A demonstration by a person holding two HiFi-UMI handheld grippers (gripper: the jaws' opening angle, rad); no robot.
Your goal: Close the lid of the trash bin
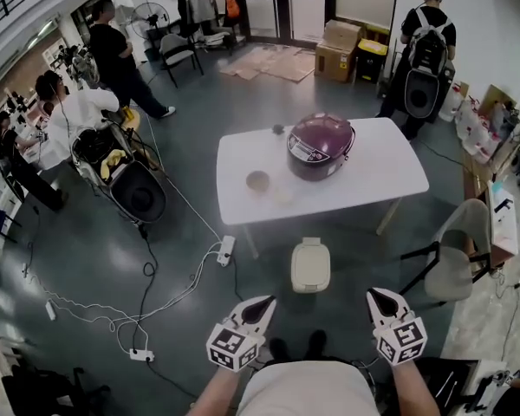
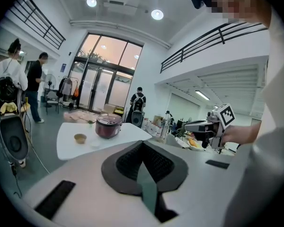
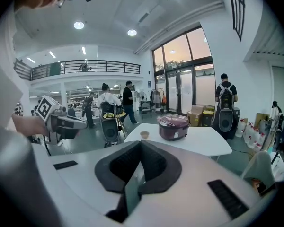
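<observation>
Left hand-held gripper [image 1: 260, 308], lower centre: jaws together, holding nothing. Right hand-held gripper [image 1: 382, 302], beside it: jaws together, holding nothing. Trash bin [image 1: 310, 265], lid down, on the floor just above both. White surface [image 1: 243, 199], centre frame: purple rice cooker [image 1: 319, 144], small bowl [image 1: 257, 180].

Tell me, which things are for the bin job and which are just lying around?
For the job: bin, lid down; left claw, shut; right claw, shut.

Just lying about: table, rice cooker, bowl, chair, power strip.
</observation>
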